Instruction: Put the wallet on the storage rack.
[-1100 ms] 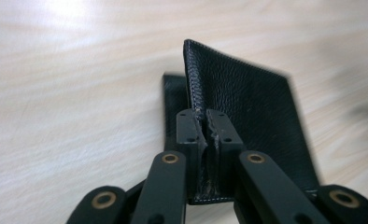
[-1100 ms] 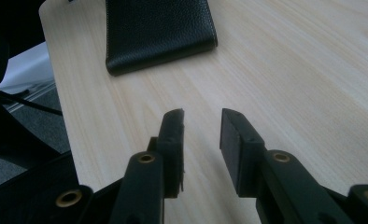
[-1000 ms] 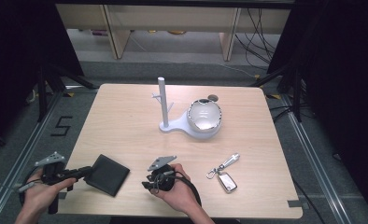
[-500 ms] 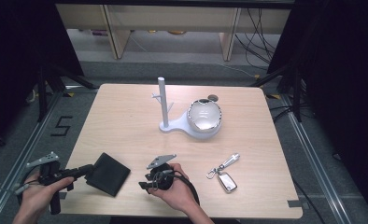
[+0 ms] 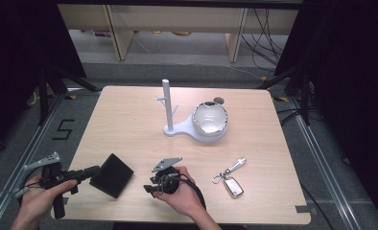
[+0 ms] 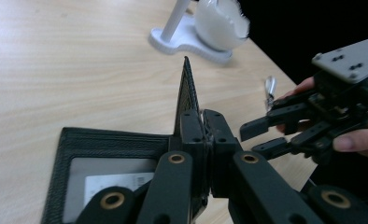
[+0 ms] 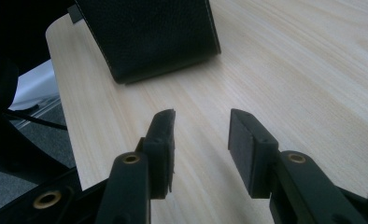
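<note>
Pale wood-grain table [image 5: 129,115] stands on a grey floor [image 5: 187,62]. Far side: light wooden shelving [image 5: 120,28], its legs on the floor. Black cables [image 5: 268,28] trail far right. Dark surroundings left and right (black tripod legs [image 5: 48,81] at left). Floor marking "5" [image 5: 63,129] left.

One wallet [image 5: 111,175], one key fob [image 5: 233,186], one stand [image 5: 169,109]

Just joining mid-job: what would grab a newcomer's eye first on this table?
The black wallet at the table's near left edge stands out: the left gripper is clamped on one flap and holds it upright, so the card window inside shows. Just right of it the right gripper waits with open jaws, nothing between them. Farther back sits a white stand with a shiny bowl, and a car key lies at near right.
</note>
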The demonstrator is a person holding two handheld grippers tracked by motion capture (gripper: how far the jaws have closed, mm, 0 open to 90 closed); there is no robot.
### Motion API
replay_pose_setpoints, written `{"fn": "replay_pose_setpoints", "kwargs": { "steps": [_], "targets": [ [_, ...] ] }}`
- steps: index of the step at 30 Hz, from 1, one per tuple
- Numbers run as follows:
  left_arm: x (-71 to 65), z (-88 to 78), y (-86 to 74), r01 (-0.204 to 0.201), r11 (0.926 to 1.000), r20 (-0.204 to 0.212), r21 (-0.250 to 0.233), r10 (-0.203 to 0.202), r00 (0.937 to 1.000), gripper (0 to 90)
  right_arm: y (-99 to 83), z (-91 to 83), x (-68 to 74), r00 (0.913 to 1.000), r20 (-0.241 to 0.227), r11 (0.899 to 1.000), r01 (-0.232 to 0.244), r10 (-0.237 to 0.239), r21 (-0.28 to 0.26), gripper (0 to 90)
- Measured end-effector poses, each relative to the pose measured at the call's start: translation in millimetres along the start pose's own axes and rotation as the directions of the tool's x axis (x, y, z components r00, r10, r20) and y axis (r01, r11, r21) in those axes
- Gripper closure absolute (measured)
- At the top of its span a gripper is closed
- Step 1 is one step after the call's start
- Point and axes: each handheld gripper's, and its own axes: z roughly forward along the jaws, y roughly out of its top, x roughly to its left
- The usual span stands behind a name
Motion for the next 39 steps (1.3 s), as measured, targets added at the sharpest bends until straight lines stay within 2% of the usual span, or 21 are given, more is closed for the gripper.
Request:
{"fn": "replay_pose_setpoints", "kwargs": {
  "steps": [3, 7, 9, 10, 12, 15, 16, 17, 18, 19, 23, 25, 27, 29, 31, 32, 33, 34, 36, 37, 39],
  "targets": [
    [-3.9, -2.7, 5.1, -0.004, 0.9996, 0.025, -0.029, 0.005, 0.9997, 87.7, 1.0, -1.1, -0.6, 1.0000, 0.000, 1.000, 0.001, -0.001, -0.013, 61.4],
    [-16.5, -7.4, 18.0, 0.011, 0.9933, 0.084, -0.115, -0.001, 0.9965, 87.7, 5.2, -4.6, -4.0, 0.9964, -0.037, 0.995, -0.078, 0.076, -0.062, 52.4],
    [-20.5, -6.4, 21.8, 0.004, 0.9909, 0.116, -0.134, 0.011, 0.9932, 87.6, 7.3, -6.0, -6.2, 0.9873, -0.085, 0.984, -0.143, 0.134, -0.103, 47.9],
    [-23.3, -5.3, 23.5, 0.009, 0.9892, 0.130, -0.146, 0.010, 0.9915, 87.7, 8.4, -6.7, -8.0, 0.9794, -0.132, 0.977, -0.170, 0.153, -0.126, 46.0],
    [-28.4, -2.5, 26.9, 0.012, 0.9871, 0.160, -0.160, 0.014, 0.9870, 87.6, 11.0, -10.1, -9.6, 0.9650, -0.169, 0.960, -0.228, 0.200, -0.163, 42.7],
    [-36.5, 2.4, 31.3, 0.012, 0.9841, 0.200, -0.177, 0.024, 0.9796, 87.7, 14.3, -12.5, -12.8, 0.9341, -0.265, 0.929, -0.300, 0.239, -0.218, 37.5],
    [-38.3, 4.2, 33.3, -0.005, 0.9836, 0.212, -0.180, 0.043, 0.9762, 87.7, 15.0, -13.6, -13.5, 0.9244, -0.286, 0.919, -0.321, 0.253, -0.227, 36.1],
    [-40.7, 5.3, 34.9, -0.005, 0.9830, 0.219, -0.184, 0.046, 0.9746, 87.7, 15.4, -14.4, -14.8, 0.9197, -0.291, 0.911, -0.337, 0.264, -0.238, 36.1],
    [-40.7, 5.3, 34.9, -0.005, 0.9830, 0.219, -0.184, 0.046, 0.9746, 87.7, 15.4, -14.4, -14.8, 0.9197, -0.291, 0.911, -0.337, 0.264, -0.238, 36.1],
    [-44.6, 7.6, 37.7, -0.010, 0.9822, 0.233, -0.188, 0.054, 0.9709, 87.7, 15.8, -16.4, -15.3, 0.9057, -0.314, 0.897, -0.367, 0.284, -0.247, 35.3],
    [-50.5, 11.7, 41.2, -0.019, 0.9825, 0.250, -0.185, 0.066, 0.9659, 87.6, 16.1, -17.3, -16.4, 0.9020, -0.323, 0.890, -0.376, 0.287, -0.259, 34.6],
    [-52.0, 13.2, 41.6, -0.021, 0.9827, 0.255, -0.184, 0.068, 0.9646, 87.6, 16.7, -17.7, -16.6, 0.9068, -0.312, 0.890, -0.370, 0.284, -0.266, 34.6],
    [-52.8, 14.8, 41.2, -0.015, 0.9823, 0.265, -0.187, 0.065, 0.9621, 87.7, 17.0, -18.3, -15.9, 0.8999, -0.323, 0.885, -0.383, 0.293, -0.264, 34.6],
    [-54.4, 16.3, 40.5, -0.006, 0.9831, 0.271, -0.183, 0.056, 0.9609, 87.6, 16.6, -17.2, -16.9, 0.8990, -0.323, 0.882, -0.387, 0.295, -0.269, 34.6],
    [-55.4, 17.3, 40.1, -0.007, 0.9839, 0.278, -0.179, 0.057, 0.9587, 87.7, 16.3, -16.8, -16.3, 0.8896, -0.336, 0.874, -0.405, 0.309, -0.268, 34.8],
    [-55.7, 17.5, 40.0, -0.012, 0.9846, 0.281, -0.174, 0.061, 0.9578, 87.7, 16.0, -16.2, -17.1, 0.8941, -0.337, 0.877, -0.393, 0.295, -0.277, 35.3],
    [-55.7, 17.5, 40.0, -0.012, 0.9846, 0.281, -0.174, 0.061, 0.9578, 87.6, 15.9, -16.7, -16.2, 0.8860, -0.347, 0.871, -0.409, 0.307, -0.274, 37.4],
    [-56.9, 18.0, 39.7, -0.003, 0.9846, 0.290, -0.175, 0.055, 0.9554, 87.6, 15.9, -18.0, -14.5, 0.8718, -0.365, 0.863, -0.433, 0.327, -0.261, 40.7],
    [-56.8, 18.1, 39.6, -0.009, 0.9849, 0.291, -0.173, 0.060, 0.9548, 87.7, 15.8, -17.6, -15.2, 0.8721, -0.377, 0.864, -0.425, 0.312, -0.268, 44.9],
    [-57.5, 18.5, 39.2, -0.005, 0.9853, 0.292, -0.171, 0.055, 0.9549, 87.7, 15.7, -17.6, -16.7, 0.8852, -0.371, 0.871, -0.397, 0.280, -0.288, 55.2],
    [-57.3, 18.2, 38.4, 0.002, 0.9859, 0.296, -0.168, 0.048, 0.9540, 87.7, 15.4, -18.2, -18.0, 0.8865, -0.375, 0.873, -0.391, 0.271, -0.293, 64.0]
  ]
}}
